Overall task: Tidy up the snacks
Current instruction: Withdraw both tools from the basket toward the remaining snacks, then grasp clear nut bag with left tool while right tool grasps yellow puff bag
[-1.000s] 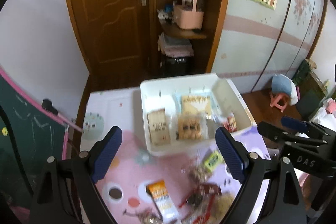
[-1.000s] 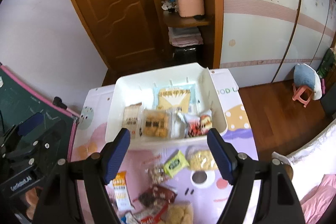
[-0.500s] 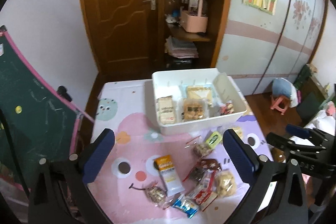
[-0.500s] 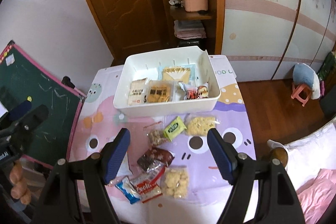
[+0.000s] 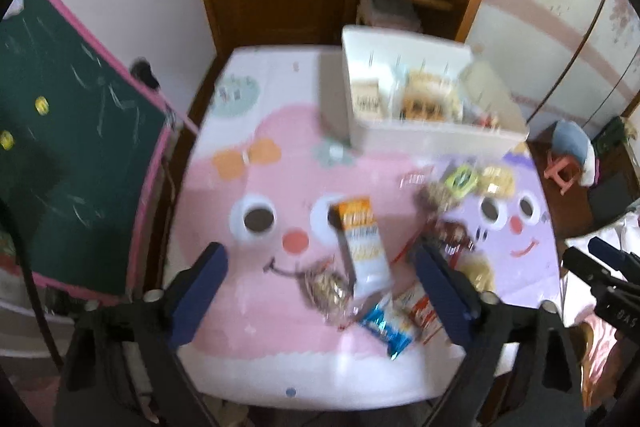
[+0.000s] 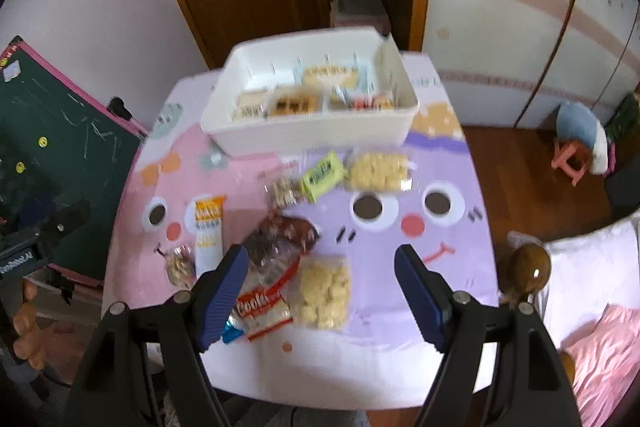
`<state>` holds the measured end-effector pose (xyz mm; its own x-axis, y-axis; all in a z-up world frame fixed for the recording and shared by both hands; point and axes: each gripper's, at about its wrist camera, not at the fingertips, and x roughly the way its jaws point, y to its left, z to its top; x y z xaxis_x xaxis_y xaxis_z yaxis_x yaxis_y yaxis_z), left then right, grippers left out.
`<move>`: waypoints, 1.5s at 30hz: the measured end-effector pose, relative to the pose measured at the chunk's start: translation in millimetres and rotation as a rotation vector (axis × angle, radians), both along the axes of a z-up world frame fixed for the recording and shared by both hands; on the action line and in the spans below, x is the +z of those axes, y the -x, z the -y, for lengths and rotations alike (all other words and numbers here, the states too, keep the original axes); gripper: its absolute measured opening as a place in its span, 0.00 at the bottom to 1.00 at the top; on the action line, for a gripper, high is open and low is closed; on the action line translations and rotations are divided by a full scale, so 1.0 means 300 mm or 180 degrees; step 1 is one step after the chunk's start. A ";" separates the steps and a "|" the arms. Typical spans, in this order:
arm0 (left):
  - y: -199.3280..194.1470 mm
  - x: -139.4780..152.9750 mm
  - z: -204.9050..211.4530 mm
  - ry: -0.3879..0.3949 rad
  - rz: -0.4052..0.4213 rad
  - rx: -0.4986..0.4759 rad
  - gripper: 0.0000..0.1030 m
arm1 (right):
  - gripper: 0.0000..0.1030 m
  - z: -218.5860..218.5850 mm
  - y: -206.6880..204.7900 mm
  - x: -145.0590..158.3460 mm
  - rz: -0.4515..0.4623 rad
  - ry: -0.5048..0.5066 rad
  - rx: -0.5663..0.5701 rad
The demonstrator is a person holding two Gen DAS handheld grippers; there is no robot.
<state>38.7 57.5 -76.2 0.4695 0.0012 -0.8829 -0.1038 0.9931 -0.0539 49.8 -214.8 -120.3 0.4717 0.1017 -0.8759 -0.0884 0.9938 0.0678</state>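
Overhead, both grippers are hanging above a small table (image 6: 452, 355) covered in a pink and purple cartoon-face mat. The left gripper (image 5: 320, 291) is holding its jaws wide apart with nothing between them, poised over the table's near edge on the pink side. The right gripper (image 6: 320, 291) is likewise spreading its jaws wide and gripping nothing, over the near edge on the purple side.

A white bin (image 6: 304, 135) is sitting at the far edge of the table, already holding several snack packets in a row. Loose snacks are lying on the mat in front of it. A green packet (image 6: 323, 175) and a clear bag of pale puffs (image 6: 378, 171) are resting just beside the bin's front wall. A tall orange-and-white packet (image 6: 209, 233) is lying toward the left edge, with a small clear bag of nuts (image 6: 180, 265) touching its near end. A dark brown bag (image 6: 280, 239) is sitting mid-table, and a red-and-white cookie packet (image 6: 262, 311), a blue wrapper (image 5: 386, 327) and a second bag of pale puffs (image 6: 323, 291) are crowding the near edge. Both views are blurring slightly.

A green chalkboard (image 5: 64, 155) is leaning beside the table's left edge.
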 end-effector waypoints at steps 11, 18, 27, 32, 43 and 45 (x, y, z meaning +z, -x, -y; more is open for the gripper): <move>-0.023 -0.313 -0.024 0.0095 -0.0574 0.0081 0.85 | 0.74 0.014 -0.006 -0.228 -0.0477 0.0012 -0.0087; -0.057 -0.460 -0.030 0.0317 -0.0857 0.0122 0.84 | 0.74 -0.005 -0.027 -0.334 -0.0706 0.0048 -0.0084; -0.096 -0.585 -0.067 0.0642 -0.1121 0.0289 0.64 | 0.74 -0.023 -0.072 -0.445 -0.0940 0.0102 -0.0147; -0.108 -0.614 -0.071 0.0768 -0.1169 0.0316 0.56 | 0.74 -0.035 -0.087 -0.505 -0.1070 0.0149 -0.0179; -0.125 -0.612 0.015 0.0511 -0.1155 0.0241 0.47 | 0.52 -0.098 -0.104 -0.575 -0.1115 0.0269 -0.0068; -0.120 -0.606 0.035 0.0447 -0.1153 0.0218 0.46 | 0.48 -0.108 -0.101 -0.575 -0.1091 0.0295 -0.0038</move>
<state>74.7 47.1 -258.1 0.1304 -0.1110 -0.9852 -0.2067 0.9688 -0.1365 80.0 -182.4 -292.7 0.1493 0.0107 -0.9887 -0.0644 0.9979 0.0010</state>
